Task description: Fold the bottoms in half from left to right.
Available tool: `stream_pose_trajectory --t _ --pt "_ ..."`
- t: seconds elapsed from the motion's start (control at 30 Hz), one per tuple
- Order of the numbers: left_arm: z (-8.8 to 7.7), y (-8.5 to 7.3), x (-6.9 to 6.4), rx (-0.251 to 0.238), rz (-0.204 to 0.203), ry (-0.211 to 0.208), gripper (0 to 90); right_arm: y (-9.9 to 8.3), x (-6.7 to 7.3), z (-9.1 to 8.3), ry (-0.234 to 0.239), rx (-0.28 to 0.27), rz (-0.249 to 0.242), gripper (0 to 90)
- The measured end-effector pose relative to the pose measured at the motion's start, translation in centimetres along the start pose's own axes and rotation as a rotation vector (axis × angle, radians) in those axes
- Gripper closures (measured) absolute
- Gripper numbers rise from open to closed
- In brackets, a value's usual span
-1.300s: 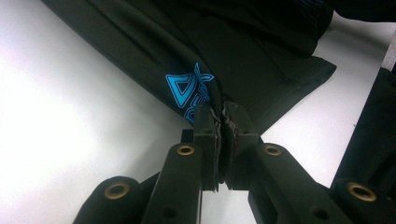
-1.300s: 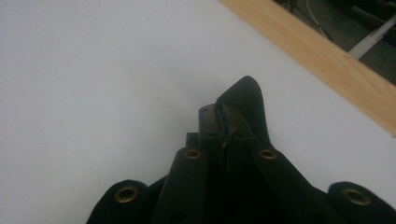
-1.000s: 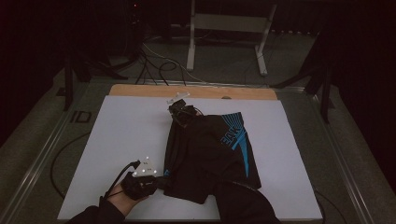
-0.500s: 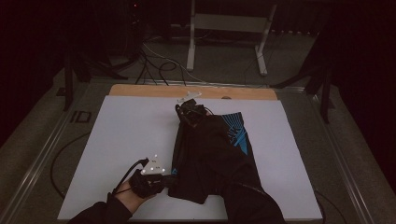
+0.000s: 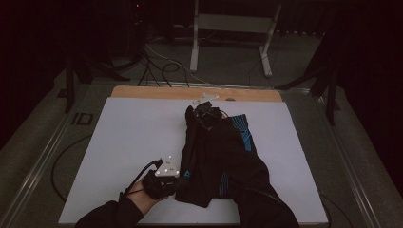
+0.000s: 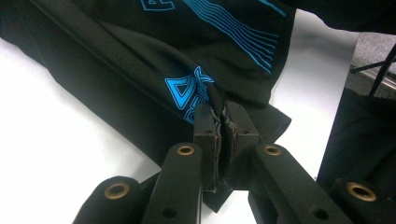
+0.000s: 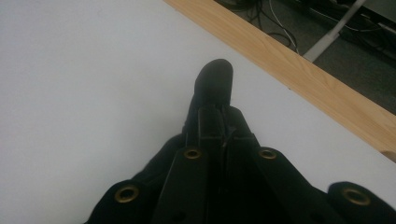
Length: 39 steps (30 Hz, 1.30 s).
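A black garment with blue print [image 5: 216, 156] lies folded lengthwise on the white table top [image 5: 123, 142]. My left gripper [image 5: 177, 178] is at the garment's near left corner, shut on a fold of cloth beside the blue lettering [image 6: 184, 91]; its own view shows the pinch at left gripper [image 6: 220, 122]. My right gripper [image 5: 205, 110] is at the garment's far end near the wooden edge, shut on a bunched bit of black cloth [image 7: 214, 84] that sticks out past right gripper [image 7: 223, 122].
A wooden strip [image 5: 157, 92] borders the table's far edge. Behind it on the floor are cables [image 5: 164, 66] and a metal stand [image 5: 230, 28]. The person's dark right sleeve [image 5: 259, 190] covers part of the garment.
The right gripper has carried the garment's far end rightwards and farther back. The left gripper moved right with the near corner, so the garment's left side has folded in and it is narrower.
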<state>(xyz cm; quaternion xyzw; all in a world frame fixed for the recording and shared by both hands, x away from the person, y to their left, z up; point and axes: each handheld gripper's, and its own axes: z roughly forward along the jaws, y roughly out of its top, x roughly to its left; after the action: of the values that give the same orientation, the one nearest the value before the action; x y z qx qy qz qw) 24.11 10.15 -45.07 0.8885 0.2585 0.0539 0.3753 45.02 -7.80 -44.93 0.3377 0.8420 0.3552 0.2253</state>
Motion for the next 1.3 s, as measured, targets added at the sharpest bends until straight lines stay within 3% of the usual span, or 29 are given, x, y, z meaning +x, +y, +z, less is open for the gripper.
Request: stream_pose_trajectory --t 0.63,1.0,1.3 --pt "1.2 2.6 -0.8 -0.001 0.055 -0.027 85.1 -1.8 -3.2 -2.6 -0.034 -0.009 0.035 88.8" --pt "2.9 4.2 -1.7 0.008 0.089 -0.053 85.1 -2.6 -4.5 -3.7 -0.051 -0.015 0.046 88.8" --pt "3.8 5.7 -2.3 -0.012 0.112 -0.072 85.1 -3.5 -6.3 -5.2 -0.083 -0.019 0.063 88.8"
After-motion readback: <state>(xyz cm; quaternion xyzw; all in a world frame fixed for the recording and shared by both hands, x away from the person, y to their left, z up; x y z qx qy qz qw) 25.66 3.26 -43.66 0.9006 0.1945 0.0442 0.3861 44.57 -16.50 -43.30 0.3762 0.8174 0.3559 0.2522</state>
